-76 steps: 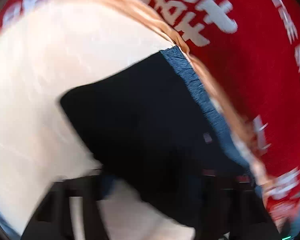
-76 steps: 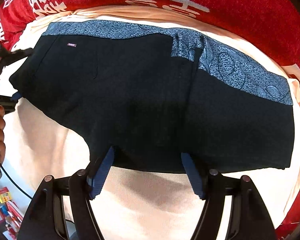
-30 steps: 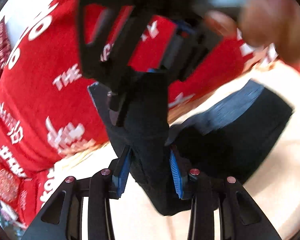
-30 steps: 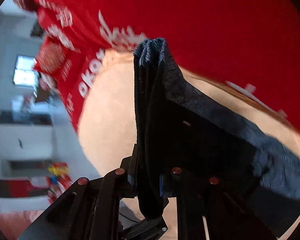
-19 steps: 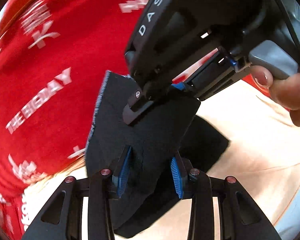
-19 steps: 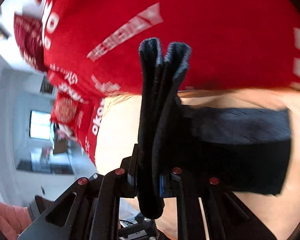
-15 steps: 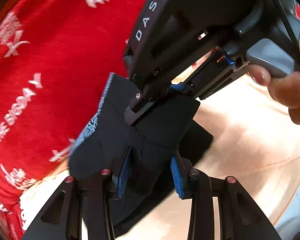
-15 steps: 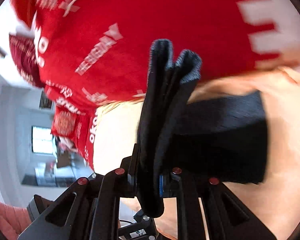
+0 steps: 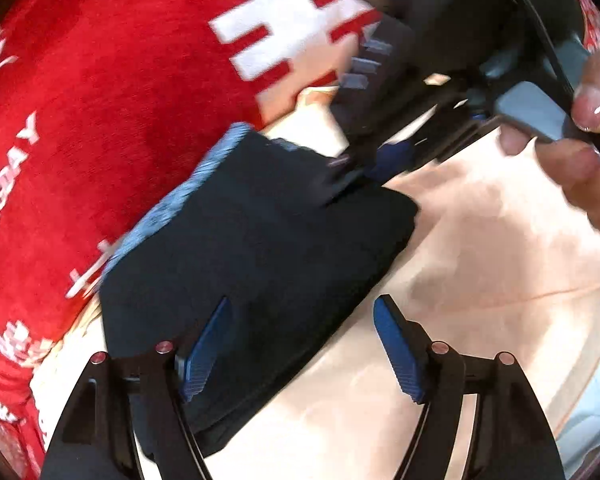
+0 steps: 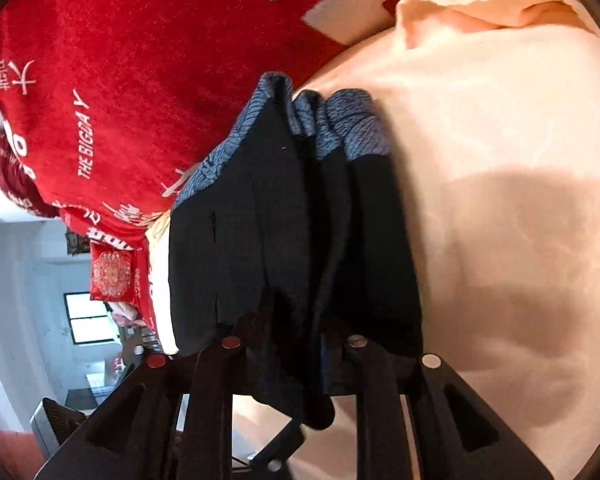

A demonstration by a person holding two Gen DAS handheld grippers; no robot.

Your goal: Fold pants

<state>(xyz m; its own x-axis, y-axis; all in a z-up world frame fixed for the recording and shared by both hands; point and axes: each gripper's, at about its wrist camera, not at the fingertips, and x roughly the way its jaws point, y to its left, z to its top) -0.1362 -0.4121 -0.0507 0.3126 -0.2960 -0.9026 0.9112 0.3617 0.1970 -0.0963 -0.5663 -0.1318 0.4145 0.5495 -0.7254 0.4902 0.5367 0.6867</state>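
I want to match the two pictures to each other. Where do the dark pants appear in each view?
Left wrist view: the pants lie folded in the centre and lower left, on the peach sheet.
Right wrist view: the pants run up the centre as a stack of folds.
Shared landmark: the pants' blue patterned band beside the red blanket.

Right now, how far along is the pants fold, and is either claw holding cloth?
Done: the black pants lie doubled into a compact stack on the peach sheet, blue patterned waistband layers bunched together.
In hand: the left claw is opening, pads off the cloth; the right claw is opening too, the folded edge between its fingers.
Left: pulling both claws clear, perhaps smoothing the stack.
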